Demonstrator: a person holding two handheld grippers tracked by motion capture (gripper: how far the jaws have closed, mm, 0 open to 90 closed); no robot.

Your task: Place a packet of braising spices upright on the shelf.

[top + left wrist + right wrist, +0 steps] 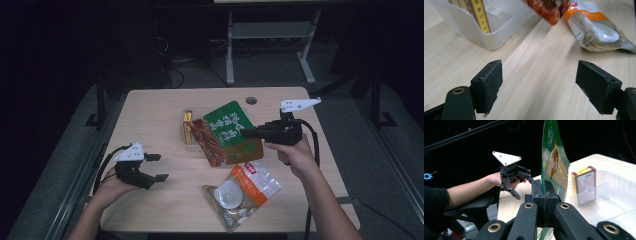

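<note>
My right gripper [246, 133] is shut on the edge of a green and red food packet [227, 133], holding it tilted in the air over a clear plastic tub [185, 144]. In the right gripper view the packet [554, 162] stands on edge between the pressed jaws. A yellow and red box [187, 125] stands inside the tub. My left gripper [158, 167] is at the table's left front, open with nothing between its pads [489, 82]. An orange and clear snack bag [243, 192] lies flat near the front.
The wooden table [150, 115] has a round cable hole [251, 100] at its back edge. A metal stand [270, 35] is on the floor behind the table. In the left gripper view the tub [479, 32] and the snack bag [596, 30] lie ahead of the jaws.
</note>
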